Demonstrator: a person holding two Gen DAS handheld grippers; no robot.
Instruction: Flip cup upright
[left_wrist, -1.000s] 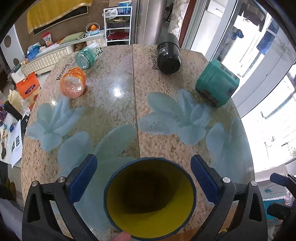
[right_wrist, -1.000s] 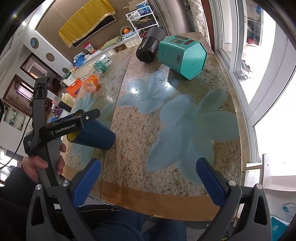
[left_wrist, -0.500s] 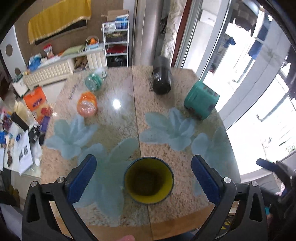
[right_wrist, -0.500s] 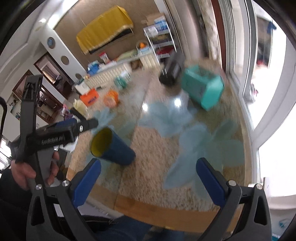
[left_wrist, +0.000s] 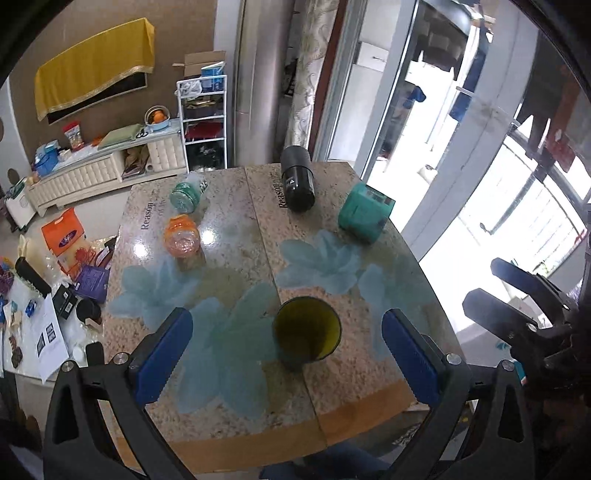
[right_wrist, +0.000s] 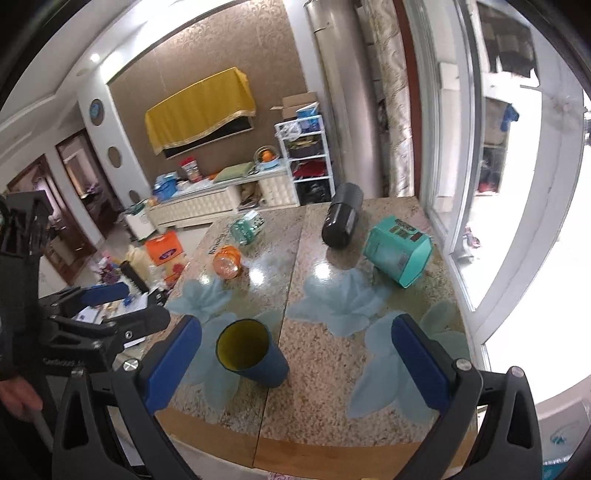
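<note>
A dark blue cup with a yellow inside stands upright on the table, mouth up, near the front edge. It also shows in the right wrist view. My left gripper is open and empty, held above and back from the cup. My right gripper is open and empty, also back from the table's front edge. The left gripper shows at the left of the right wrist view, and the right gripper at the right of the left wrist view.
A black cylinder, a teal hexagonal canister, an orange jar and a green bottle lie on their sides at the table's far half. Windows stand to the right; cluttered floor and shelves lie to the left and behind.
The cup went from lying on its side between my left fingers to standing upright on the table. Both grippers have pulled up and back from it.
</note>
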